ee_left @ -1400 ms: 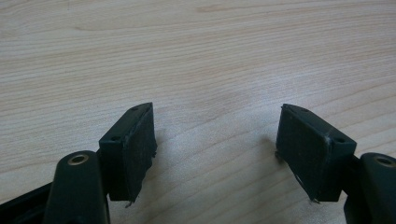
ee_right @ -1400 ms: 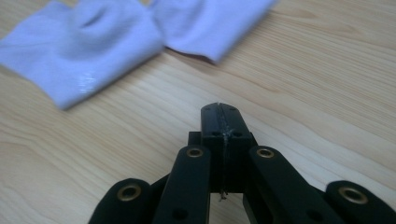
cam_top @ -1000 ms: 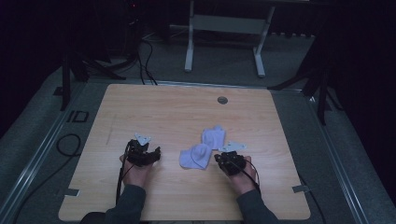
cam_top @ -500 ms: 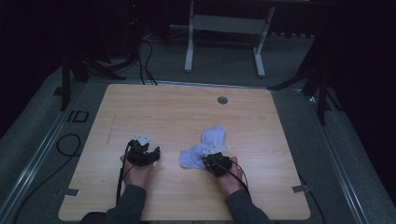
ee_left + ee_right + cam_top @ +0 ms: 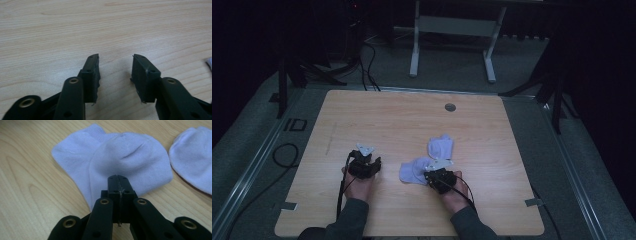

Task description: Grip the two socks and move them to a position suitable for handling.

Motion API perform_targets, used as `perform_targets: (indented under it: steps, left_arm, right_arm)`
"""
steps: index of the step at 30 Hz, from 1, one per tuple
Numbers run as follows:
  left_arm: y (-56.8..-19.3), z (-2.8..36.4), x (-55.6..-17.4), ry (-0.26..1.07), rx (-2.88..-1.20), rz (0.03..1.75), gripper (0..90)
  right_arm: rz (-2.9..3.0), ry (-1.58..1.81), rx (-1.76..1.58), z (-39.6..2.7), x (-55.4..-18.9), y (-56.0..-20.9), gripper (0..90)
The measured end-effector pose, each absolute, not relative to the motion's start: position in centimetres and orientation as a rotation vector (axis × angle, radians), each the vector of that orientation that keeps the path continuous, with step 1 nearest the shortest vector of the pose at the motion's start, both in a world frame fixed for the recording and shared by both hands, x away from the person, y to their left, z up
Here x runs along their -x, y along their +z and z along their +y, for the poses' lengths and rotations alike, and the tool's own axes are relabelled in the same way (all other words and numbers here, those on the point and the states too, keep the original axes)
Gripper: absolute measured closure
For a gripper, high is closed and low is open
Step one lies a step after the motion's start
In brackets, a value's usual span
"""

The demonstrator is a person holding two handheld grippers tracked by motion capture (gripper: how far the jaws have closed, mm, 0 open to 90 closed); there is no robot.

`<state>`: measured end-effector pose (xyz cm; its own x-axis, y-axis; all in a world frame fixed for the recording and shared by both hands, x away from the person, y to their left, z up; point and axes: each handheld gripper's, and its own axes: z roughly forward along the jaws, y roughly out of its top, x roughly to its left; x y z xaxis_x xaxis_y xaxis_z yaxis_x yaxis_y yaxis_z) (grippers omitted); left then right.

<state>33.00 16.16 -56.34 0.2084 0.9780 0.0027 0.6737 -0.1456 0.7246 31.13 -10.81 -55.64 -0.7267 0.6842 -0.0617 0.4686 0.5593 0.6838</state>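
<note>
On the wooden table [image 5: 412, 120], the right gripper [image 5: 119, 178] is pinched onto the nearer white sock [image 5: 130, 157]; the left gripper [image 5: 115, 67], just narrowing, stands half-open over bare wood.

Light wood table [image 5: 402, 120], round grommet [image 5: 450, 107] near far edge. White metal stand [image 5: 452, 30] behind, black cables [image 5: 367, 65] on grey floor.

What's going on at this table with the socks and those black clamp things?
A person sits at a wooden table with a black gripper in each hand. The right gripper has its jaws closed together at the edge of a folded white sock; whether it pinches the cloth is hard to tell. A second white sock lies just beyond. The left gripper hovers over bare wood, jaws apart and just closing, with nothing between them.
</note>
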Motion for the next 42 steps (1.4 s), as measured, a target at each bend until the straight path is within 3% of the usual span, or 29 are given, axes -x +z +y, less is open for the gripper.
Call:
perform_targets:
  steps: [15,20,23,42]
  left_arm:
    - [-54.9,12.4,-30.5,0.62,-2.017,1.238,89.1]
    - [-55.0,11.5,-30.2,0.563,-2.036,1.189,89.4]
    - [-55.4,10.7,-30.1,0.447,-2.024,1.155,89.3]
    - [-56.3,9.3,-29.8,0.404,-2.087,1.116,89.6]
  right_arm:
    - [2.503,0.963,-0.902,-11.1,-31.0,-55.7,90.0]
    - [2.509,0.963,-0.899,-11.1,-31.0,-55.6,90.0]
    - [2.516,0.961,-0.888,-11.1,-31.0,-55.6,90.0]
    - [2.557,0.946,-0.899,-12.1,-31.5,-55.3,90.0]
